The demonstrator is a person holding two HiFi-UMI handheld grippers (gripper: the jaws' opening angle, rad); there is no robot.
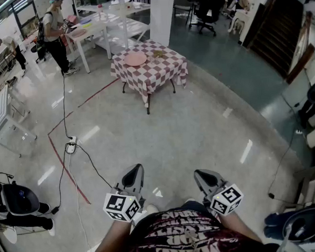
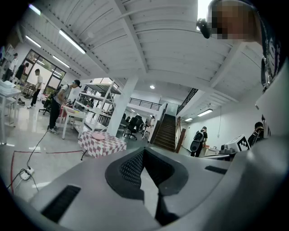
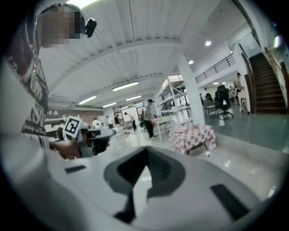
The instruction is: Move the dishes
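With left gripper (image 1: 133,178) and right gripper (image 1: 205,178) both closed empty, could trip on the floor cable (image 1: 69,148) at ten o'clock approaching the pink plate (image 1: 135,58).

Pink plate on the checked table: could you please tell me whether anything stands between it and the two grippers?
Nothing visible does. Only bare grey floor lies between the shut, empty left gripper and right gripper and the red-and-white checked table bearing the round pink plate; a black cable lies off to the left.
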